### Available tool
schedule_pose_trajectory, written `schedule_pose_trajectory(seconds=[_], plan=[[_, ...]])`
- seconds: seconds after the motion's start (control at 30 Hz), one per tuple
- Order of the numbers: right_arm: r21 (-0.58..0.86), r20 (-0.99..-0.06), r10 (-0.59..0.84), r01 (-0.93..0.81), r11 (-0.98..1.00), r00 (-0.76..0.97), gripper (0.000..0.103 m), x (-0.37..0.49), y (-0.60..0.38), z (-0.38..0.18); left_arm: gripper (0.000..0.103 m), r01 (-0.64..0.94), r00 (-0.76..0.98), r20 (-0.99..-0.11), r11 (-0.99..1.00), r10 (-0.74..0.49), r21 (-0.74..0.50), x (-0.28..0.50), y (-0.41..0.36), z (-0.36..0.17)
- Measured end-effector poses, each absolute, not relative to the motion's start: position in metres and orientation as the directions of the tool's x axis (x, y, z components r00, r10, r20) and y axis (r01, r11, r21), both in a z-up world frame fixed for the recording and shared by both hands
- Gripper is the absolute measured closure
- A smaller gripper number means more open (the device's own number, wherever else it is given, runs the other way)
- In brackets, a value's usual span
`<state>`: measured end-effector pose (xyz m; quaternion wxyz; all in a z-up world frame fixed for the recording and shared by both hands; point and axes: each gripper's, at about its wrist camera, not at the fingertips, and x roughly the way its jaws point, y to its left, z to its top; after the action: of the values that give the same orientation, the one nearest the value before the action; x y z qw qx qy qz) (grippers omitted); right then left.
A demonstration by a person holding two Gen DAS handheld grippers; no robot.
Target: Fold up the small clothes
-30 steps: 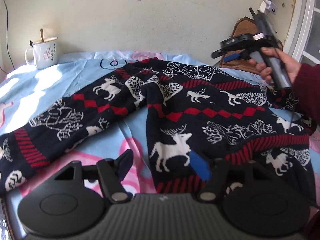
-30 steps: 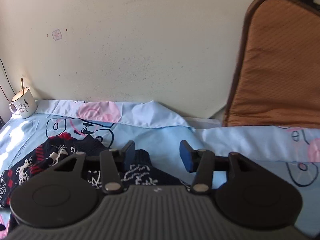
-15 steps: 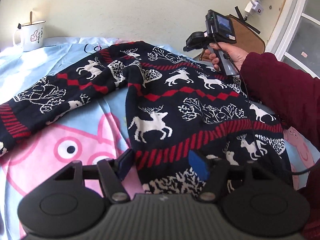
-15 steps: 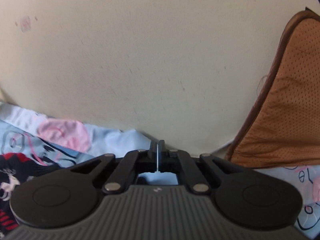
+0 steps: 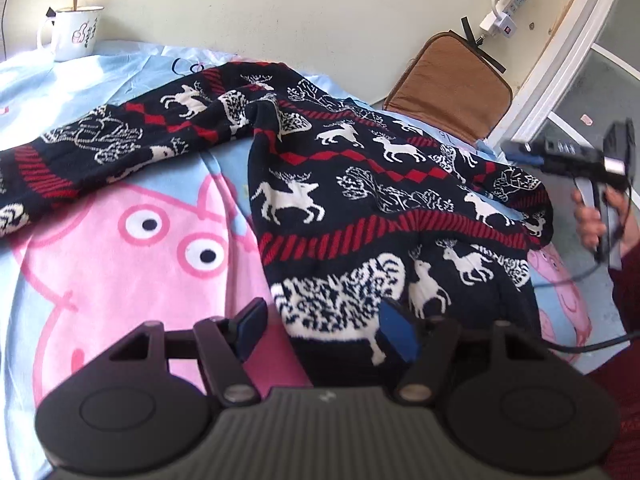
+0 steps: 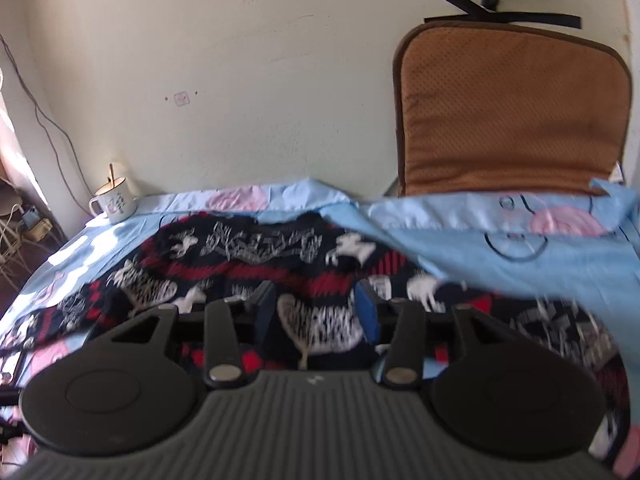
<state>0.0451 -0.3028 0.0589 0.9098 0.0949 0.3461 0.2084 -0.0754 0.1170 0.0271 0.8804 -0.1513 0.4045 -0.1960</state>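
Navy knitted sweater with white reindeer and red bands lies spread over a light-blue bedsheet with a pink cartoon pig print. One sleeve runs off to the left of the left jaws, well apart from them; the body and hem lie ahead of them and under the space between them.

Left gripper: jaws parted, blue pads clear on both sides, poised at the sweater's near hem. Its left finger stands over pink sheet, its right finger over the white-patterned knit. Nothing pressed between the pads.

Right gripper, seen from its own camera: jaws parted and have just been opening, with sweater fabric below the gap but not pinched. That view is motion-blurred, so whether the pads brush the knit is hard to say. From the left camera the same gripper sits off to the right of the sweater's far edge, held by a hand in a dark red sleeve.

White enamel mug with a stick in it stands far beyond the left jaws, by the wall. Brown padded cushion leans upright against the wall beyond the right jaws. A fold of the sheet lies over the sweater to the right of the right jaws.
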Motion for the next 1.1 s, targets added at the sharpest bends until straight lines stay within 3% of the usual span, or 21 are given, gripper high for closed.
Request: schedule_pose_trajectory(seconds=[0.13,0.3,0.37,0.4,0.43,0.47,0.63,0.8,0.9,0.97,1.03,1.1], plan=[[0.387,-0.646,0.449,-0.241,0.890,0.617,0.055,-0.033,-0.313,0.018,0.040,0.211,0.551,-0.664,0.854,-0.505,-0.475,-0.094,0.121,0.030],[0.510,-0.630,0.522,-0.201,0.836,0.575,0.055,-0.082,-0.302,-0.013,0.043,0.212,0.487,-0.668,0.818,-0.563,-0.535,-0.114,0.115,0.026],[0.503,-0.616,0.537,-0.236,0.831,0.577,0.059,-0.092,-0.285,-0.019,0.066,0.212,0.484,-0.669,0.817,-0.565,-0.536,-0.118,0.110,0.024],[0.492,-0.605,0.528,-0.241,0.836,0.596,0.073,-0.096,-0.277,-0.021,0.095,0.193,0.470,-0.685,0.822,-0.556,-0.536,-0.117,0.106,0.021],[0.467,-0.622,0.517,-0.251,0.848,0.589,0.088,-0.096,-0.270,-0.023,0.094,0.171,0.465,-0.695,0.826,-0.548,-0.537,-0.115,0.105,0.018],[0.457,-0.634,0.509,-0.249,0.854,0.582,0.095,-0.094,-0.267,-0.021,0.094,0.161,0.471,-0.692,0.825,-0.547,-0.542,-0.116,0.106,0.019],[0.458,-0.569,0.529,-0.292,0.840,0.629,0.096,-0.116,-0.312,0.030,0.095,0.143,0.566,-0.670,0.857,-0.481,-0.495,-0.137,0.138,0.061],[0.434,-0.677,0.542,-0.325,0.840,0.497,0.095,-0.124,-0.326,0.019,0.092,0.103,0.510,-0.771,0.917,-0.382,-0.386,-0.150,0.145,0.060],[0.341,-0.730,0.431,-0.264,0.902,0.531,0.089,-0.111,-0.325,0.000,0.090,0.068,0.489,-0.825,0.956,-0.282,-0.286,-0.148,0.145,0.049],[0.433,-0.665,0.431,-0.156,0.888,0.610,0.086,-0.096,-0.348,0.002,0.088,0.036,0.540,-0.795,0.951,-0.277,-0.307,-0.145,0.158,0.057],[0.516,-0.573,0.367,-0.025,0.856,0.732,0.082,-0.081,-0.376,0.008,0.078,0.032,0.629,-0.727,0.944,-0.274,-0.328,-0.140,0.170,0.073],[0.518,-0.523,0.237,0.085,0.851,0.819,0.065,-0.071,-0.391,0.014,0.072,0.043,0.695,-0.668,0.943,-0.266,-0.331,-0.132,0.165,0.086]])
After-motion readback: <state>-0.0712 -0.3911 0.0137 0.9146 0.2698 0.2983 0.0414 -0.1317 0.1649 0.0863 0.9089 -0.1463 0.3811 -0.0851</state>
